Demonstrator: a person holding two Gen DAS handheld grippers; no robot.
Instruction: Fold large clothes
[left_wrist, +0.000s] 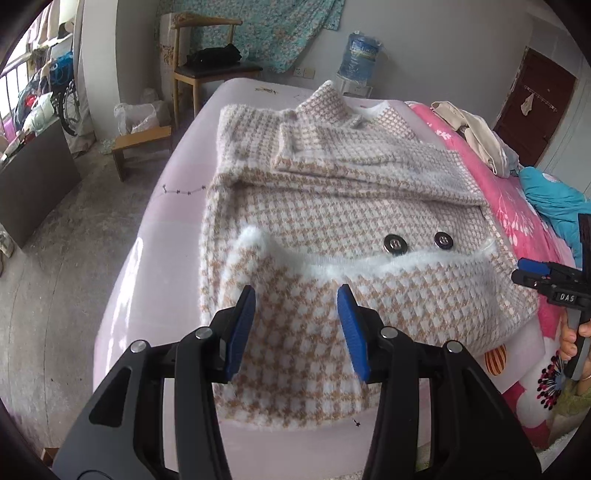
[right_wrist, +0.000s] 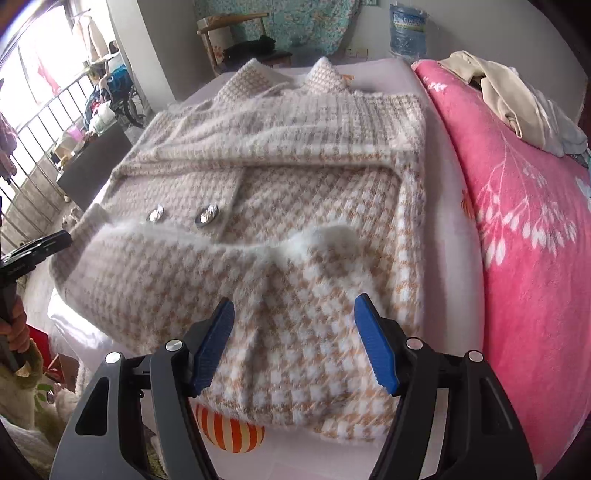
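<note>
Your left claw and right claw both hang with jaws apart, holding nothing, over the folded-up bottom edge of the fuzzy tan-and-white checked coat, which lies on the bed's pale pink sheet at 12 o'clock.

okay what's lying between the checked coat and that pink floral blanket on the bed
Only a bare strip of the pale pink sheet separates the houndstooth coat from the pink floral blanket; the right wrist view shows it best.
</note>
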